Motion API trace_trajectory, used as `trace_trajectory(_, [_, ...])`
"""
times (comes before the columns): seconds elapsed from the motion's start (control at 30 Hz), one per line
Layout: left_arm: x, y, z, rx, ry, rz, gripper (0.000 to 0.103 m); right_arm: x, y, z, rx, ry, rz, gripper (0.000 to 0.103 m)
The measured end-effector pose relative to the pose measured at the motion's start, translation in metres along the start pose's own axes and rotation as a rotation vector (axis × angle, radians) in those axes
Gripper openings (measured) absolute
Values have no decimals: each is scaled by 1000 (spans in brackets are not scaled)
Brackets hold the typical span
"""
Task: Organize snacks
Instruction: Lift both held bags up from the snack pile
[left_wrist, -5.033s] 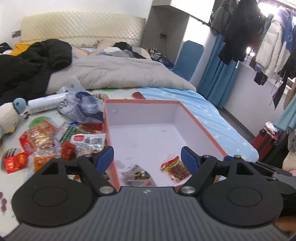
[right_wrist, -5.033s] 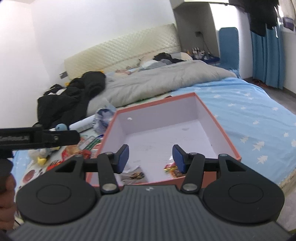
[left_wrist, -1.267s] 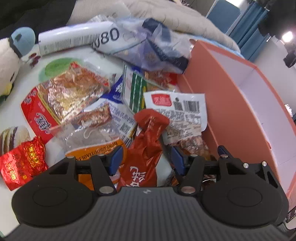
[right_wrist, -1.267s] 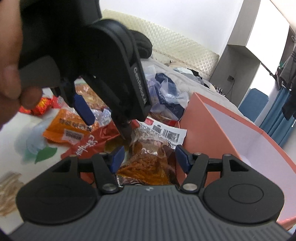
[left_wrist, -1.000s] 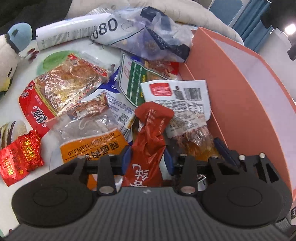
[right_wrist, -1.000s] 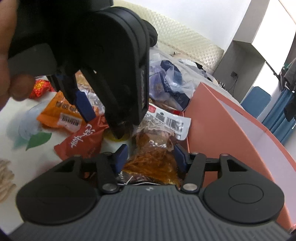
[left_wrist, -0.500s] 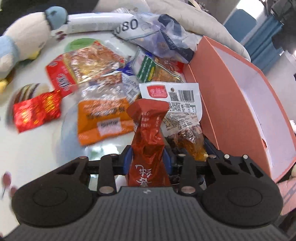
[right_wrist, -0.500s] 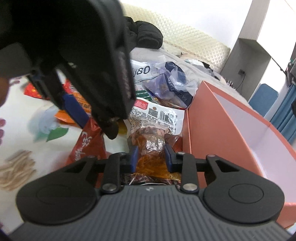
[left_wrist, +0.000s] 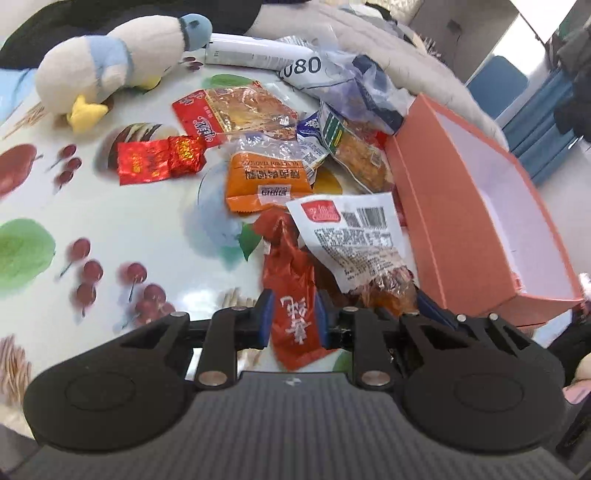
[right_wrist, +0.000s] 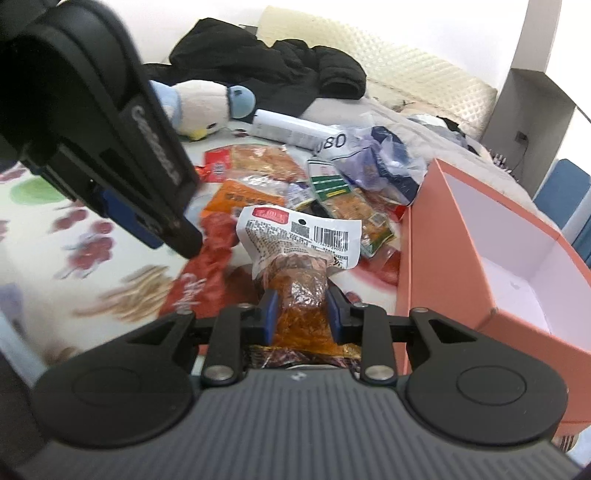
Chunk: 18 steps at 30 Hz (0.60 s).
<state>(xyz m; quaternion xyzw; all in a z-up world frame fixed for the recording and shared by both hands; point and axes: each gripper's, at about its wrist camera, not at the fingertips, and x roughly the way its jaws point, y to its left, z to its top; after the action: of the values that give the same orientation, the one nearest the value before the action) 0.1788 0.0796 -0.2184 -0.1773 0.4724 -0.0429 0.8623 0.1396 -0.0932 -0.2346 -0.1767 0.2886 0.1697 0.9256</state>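
Observation:
My left gripper (left_wrist: 293, 323) is shut on a red snack packet (left_wrist: 290, 280) with white lettering, held above the fruit-print cloth. My right gripper (right_wrist: 301, 314) is shut on a clear snack bag (right_wrist: 299, 251) with a white barcode label and orange-brown contents; the bag also shows in the left wrist view (left_wrist: 354, 232). The red packet (right_wrist: 207, 266) and the left gripper body (right_wrist: 110, 133) show at the left of the right wrist view. The open salmon-pink box (left_wrist: 454, 236) (right_wrist: 436, 251) stands right of both grippers. A pile of snack packets (left_wrist: 266, 177) lies beyond.
A plush penguin (left_wrist: 110, 70) and a white tube (left_wrist: 251, 55) lie at the far side of the cloth. Small red packets (left_wrist: 159, 158) sit left of the pile. A grey duvet and black jacket (right_wrist: 273, 70) lie behind. A plastic bag (right_wrist: 380, 158) rests by the box.
Both grippers closed on their packets about a second ago. Since then both have lifted and drawn back, so the pile sits farther away.

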Motion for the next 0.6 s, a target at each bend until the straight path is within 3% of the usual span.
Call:
trace_trajectory(0.23, [-2,11,-15,-47,-23,-69,31,-11,-8,-2,40,49,28,32])
trace_trajectory(0.27, [1,13,-16,-60,-23,-79,36,-10,-11,-3,57,60,36,33])
trace_trajectory(0.3, [4,16,-18,-79,-20,-84,50,-10,-13,-5,76,66,46,33])
trace_trajectory(0.33, [6,17,-19,-90,-25,-92,62,-11,-16,-6,96,72,64,36])
trace_trajectory(0.37, [8,18,-21,-94,-34,-104,65,-12,-19,-8,120,77,93,40])
trace_trajectory(0.43, [14,19,-22,-97,-37,-106,67,-17,-26,-11,183,58,127,65])
trace_trajectory(0.5, [20,20,-21,-106,-36,-116,67,-24,-27,-12,186,11,125,76])
trace_trajectory(0.6, [28,21,-19,-106,-39,-130,67,-23,-28,-9,171,5,105,76])
